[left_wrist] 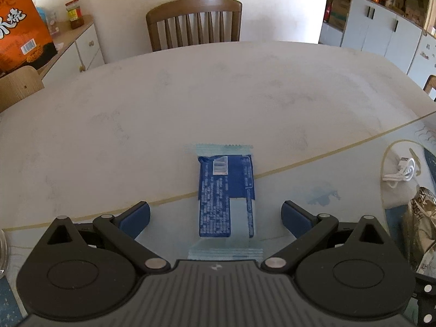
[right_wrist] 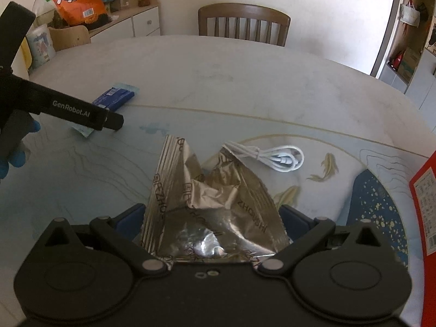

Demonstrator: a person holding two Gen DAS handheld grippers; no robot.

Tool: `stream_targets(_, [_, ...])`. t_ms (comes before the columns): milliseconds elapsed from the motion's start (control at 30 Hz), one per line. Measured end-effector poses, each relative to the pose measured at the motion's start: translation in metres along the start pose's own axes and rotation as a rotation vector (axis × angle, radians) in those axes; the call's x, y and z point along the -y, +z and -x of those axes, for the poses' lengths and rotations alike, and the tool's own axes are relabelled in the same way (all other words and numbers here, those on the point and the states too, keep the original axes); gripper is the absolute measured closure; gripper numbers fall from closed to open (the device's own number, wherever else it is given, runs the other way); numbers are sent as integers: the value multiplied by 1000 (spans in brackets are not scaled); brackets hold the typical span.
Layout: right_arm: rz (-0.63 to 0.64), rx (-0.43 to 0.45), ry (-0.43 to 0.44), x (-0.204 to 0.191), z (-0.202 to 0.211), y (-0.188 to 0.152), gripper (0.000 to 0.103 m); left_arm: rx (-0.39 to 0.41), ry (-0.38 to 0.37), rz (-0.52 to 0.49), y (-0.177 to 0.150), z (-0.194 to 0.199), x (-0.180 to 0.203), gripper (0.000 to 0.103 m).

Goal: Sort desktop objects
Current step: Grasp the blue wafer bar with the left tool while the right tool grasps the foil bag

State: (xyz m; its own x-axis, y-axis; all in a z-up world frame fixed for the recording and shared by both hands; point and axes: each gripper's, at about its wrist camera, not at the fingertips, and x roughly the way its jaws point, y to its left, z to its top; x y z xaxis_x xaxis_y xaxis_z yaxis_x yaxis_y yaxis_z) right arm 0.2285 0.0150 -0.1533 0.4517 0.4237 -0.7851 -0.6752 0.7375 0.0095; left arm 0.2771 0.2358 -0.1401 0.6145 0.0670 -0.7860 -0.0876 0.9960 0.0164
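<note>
A blue snack packet point(left_wrist: 227, 196) lies flat on the table, lengthwise between the fingers of my left gripper point(left_wrist: 215, 219). That gripper is open, with a gap on each side of the packet. In the right wrist view a crumpled silver foil bag point(right_wrist: 212, 204) fills the space between the fingers of my right gripper point(right_wrist: 212, 222), which is spread wide. I cannot tell if the pads touch the foil. The same view shows the blue packet point(right_wrist: 114, 96) at the far left under the left gripper point(right_wrist: 114, 121), which a hand in a blue glove point(right_wrist: 16, 158) holds.
A coiled white cable point(right_wrist: 280, 158) lies just beyond the foil bag. A red box point(right_wrist: 425, 204) stands at the right edge. The table point(left_wrist: 190, 95) is pale, with a fish-pattern mat near me. A wooden chair point(left_wrist: 194, 24) stands behind it, and an orange snack bag point(left_wrist: 19, 32) on the left sideboard.
</note>
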Motion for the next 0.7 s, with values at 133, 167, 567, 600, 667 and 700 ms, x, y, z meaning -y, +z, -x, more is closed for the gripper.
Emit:
stream_targets(133, [-10, -6, 6, 1, -1, -1, 1, 19, -1, -6, -4, 0, 2, 0])
stream_targets(167, [-12, -6, 6, 1, -2, -1, 1, 23, 0, -3, -5, 0, 2, 1])
stream_targets(567, [0, -1, 20, 0, 1, -1, 8, 68, 11, -3, -8, 6, 9, 32])
stream_targets(600, [1, -1, 21, 0, 1, -1, 9, 71, 11, -3, -8, 7, 9, 38])
stream_targets(667, [5, 0, 26, 1, 2, -1, 12, 76, 12, -4, -7, 9, 10, 51])
stream_targets(700, [8, 0, 28, 1, 3, -1, 12, 80, 14, -4, -7, 9, 10, 56])
